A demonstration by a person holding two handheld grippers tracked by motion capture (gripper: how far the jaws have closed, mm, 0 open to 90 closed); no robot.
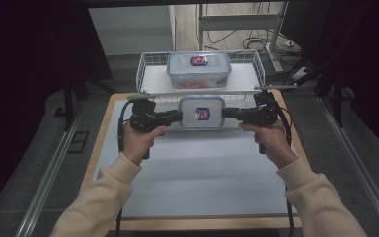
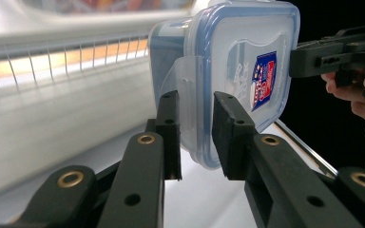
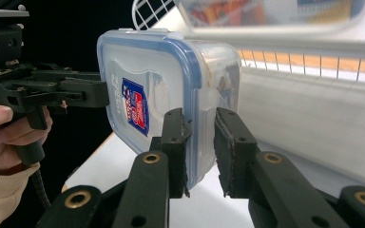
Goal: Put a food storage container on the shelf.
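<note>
White worktop (image 1: 192, 173) with a wire basket (image 1: 150, 64) at 12 o'clock, one box (image 1: 198, 69) on it. Left hand-held gripper (image 1: 177, 116) and right hand-held gripper (image 1: 227, 113) each clamp a side latch of the second box (image 1: 201, 112), carried level just in front of the basket rim. Step looks like lift-and-place; next move needs height to clear the rim, both hands together. Open room at 6 o'clock.

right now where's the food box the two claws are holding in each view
High view: the held food box sits centre, just below the wire basket, between the left claw and right claw.
Left gripper view: upper centre-right, its edge between that claw's jaws.
Right gripper view: centre-left, its side clip between the jaws.
Shared landmark: the red and blue lid sticker.
</note>
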